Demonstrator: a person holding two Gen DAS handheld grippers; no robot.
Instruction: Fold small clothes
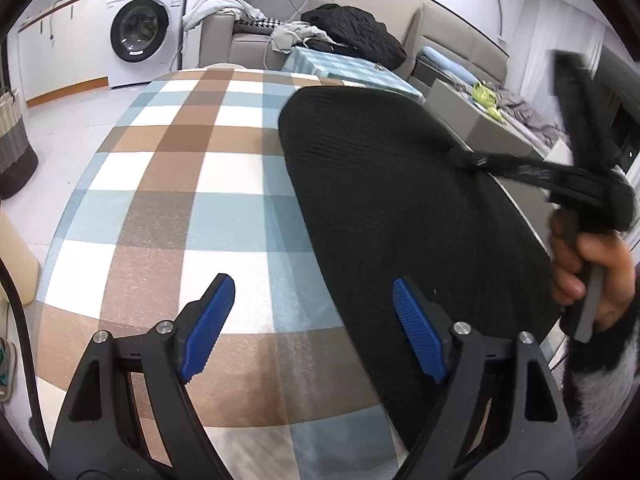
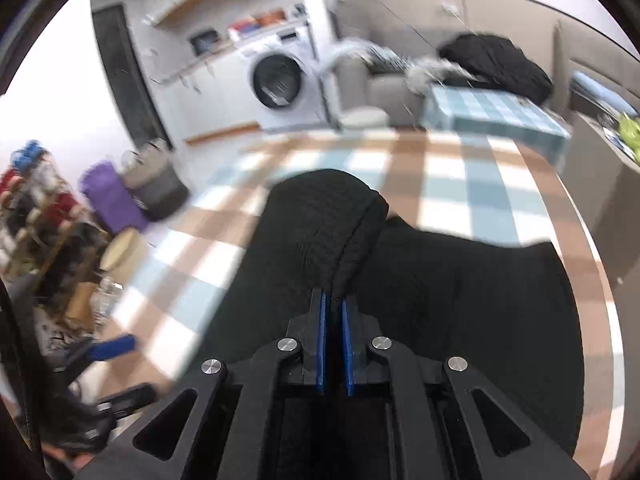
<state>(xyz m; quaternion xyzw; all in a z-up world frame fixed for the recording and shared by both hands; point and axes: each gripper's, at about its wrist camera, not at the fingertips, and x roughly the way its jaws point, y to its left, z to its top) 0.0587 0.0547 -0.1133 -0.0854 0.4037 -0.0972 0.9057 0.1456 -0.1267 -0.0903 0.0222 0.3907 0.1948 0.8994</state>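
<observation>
A black knit garment lies spread over the right half of a checked tablecloth. My left gripper hovers open over the cloth's near edge, its right blue pad above the garment's left border, nothing between the pads. At the right edge of the left wrist view a hand holds the right gripper, with a black strip of the garment pulled up to it. In the right wrist view my right gripper is shut on a raised fold of the black garment, lifted off the table.
A washing machine stands beyond the table by white cabinets. A grey sofa holds heaped clothes and a black jacket. A second table with a blue checked cover stands behind. A woven basket sits on the floor at left.
</observation>
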